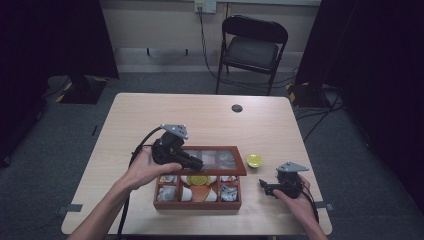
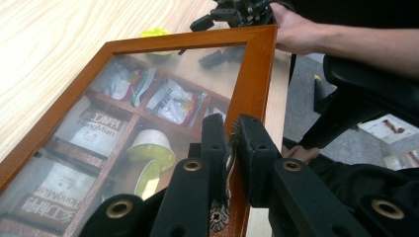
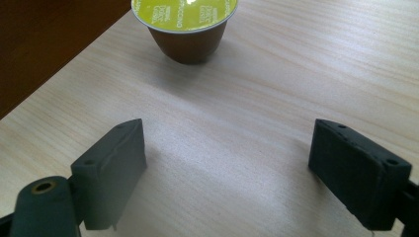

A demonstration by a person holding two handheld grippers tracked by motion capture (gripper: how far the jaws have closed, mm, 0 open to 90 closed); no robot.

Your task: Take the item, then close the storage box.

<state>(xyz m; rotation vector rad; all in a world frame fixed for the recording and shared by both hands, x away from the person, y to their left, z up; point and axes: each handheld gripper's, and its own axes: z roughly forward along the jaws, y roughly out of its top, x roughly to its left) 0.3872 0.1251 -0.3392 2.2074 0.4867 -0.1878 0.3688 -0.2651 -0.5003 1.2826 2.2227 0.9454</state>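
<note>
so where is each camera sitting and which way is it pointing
High view: above the person's side, looking forward and down on the table and wooden box; both forearms show.
Left gripper view: on the left gripper, looking along shut jaws clamped on the box lid; the other hand shows beyond.
Right gripper view: on the right gripper, open jaws facing a coffee capsule.
Shared: the capsule appears in all three.

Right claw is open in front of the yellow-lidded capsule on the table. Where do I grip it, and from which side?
Grip the capsule across its brown tapered body, just below the yellow foil rim. It stands upright on the table, apart from the box, so bring the open right claw in level from the near side; the wider rim should resist slipping downward.
</note>
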